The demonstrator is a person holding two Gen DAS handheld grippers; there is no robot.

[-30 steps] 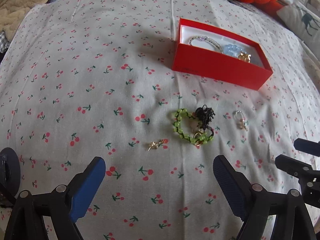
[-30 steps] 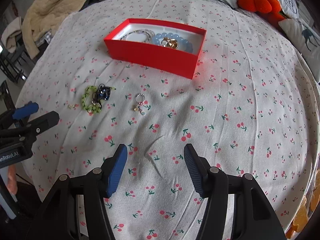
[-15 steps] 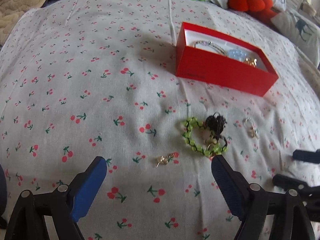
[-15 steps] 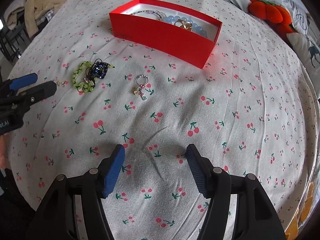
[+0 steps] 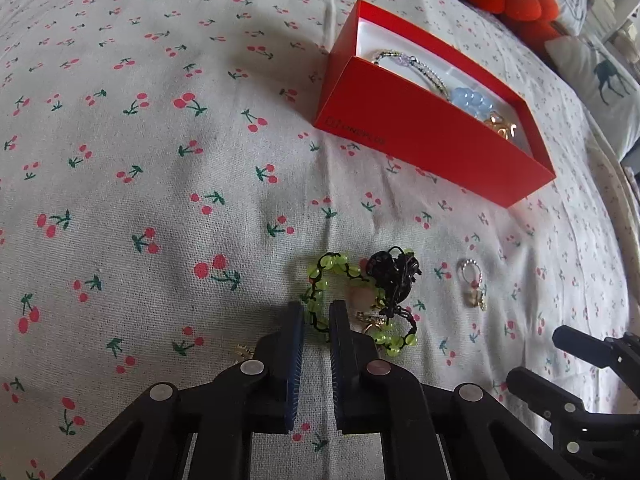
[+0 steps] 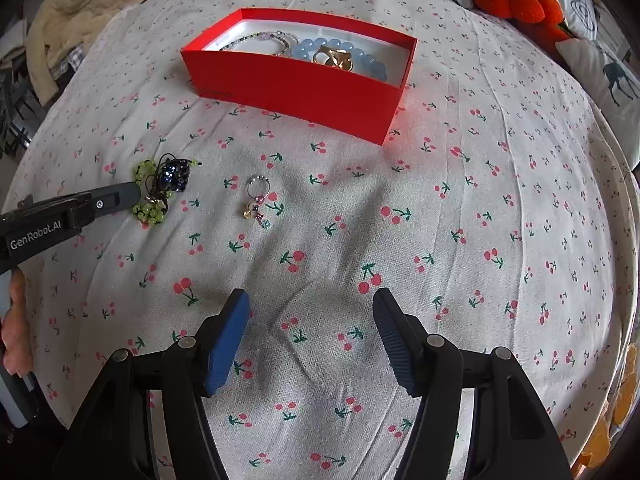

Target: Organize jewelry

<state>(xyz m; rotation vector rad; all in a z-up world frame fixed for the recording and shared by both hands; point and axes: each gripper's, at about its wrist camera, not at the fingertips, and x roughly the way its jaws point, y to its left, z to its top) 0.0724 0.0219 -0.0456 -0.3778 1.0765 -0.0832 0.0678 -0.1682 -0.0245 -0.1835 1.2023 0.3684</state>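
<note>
A green bead bracelet (image 5: 340,268) lies on the cherry-print cloth, tangled with a black ornament (image 5: 394,276). My left gripper (image 5: 316,312) is shut on the bracelet's near loop, and the right wrist view shows its tip (image 6: 134,196) at the green beads (image 6: 150,212). A silver ring with charms (image 5: 472,284) (image 6: 258,196) lies to the right of the tangle. A small gold earring (image 5: 242,350) peeks out beside the left finger. The red box (image 5: 420,140) (image 6: 296,88) behind holds several pieces. My right gripper (image 6: 312,320) hangs open over bare cloth.
An orange plush pumpkin (image 6: 516,0) and a deer-print pillow (image 6: 612,76) sit at the far right edge. A beige blanket (image 6: 80,8) lies at the far left. A hand (image 6: 12,320) holds the left gripper at the cloth's left edge.
My left gripper has come forward and down onto the green bracelet and its jaws have gone from wide open to shut on it. The right gripper has barely moved.
</note>
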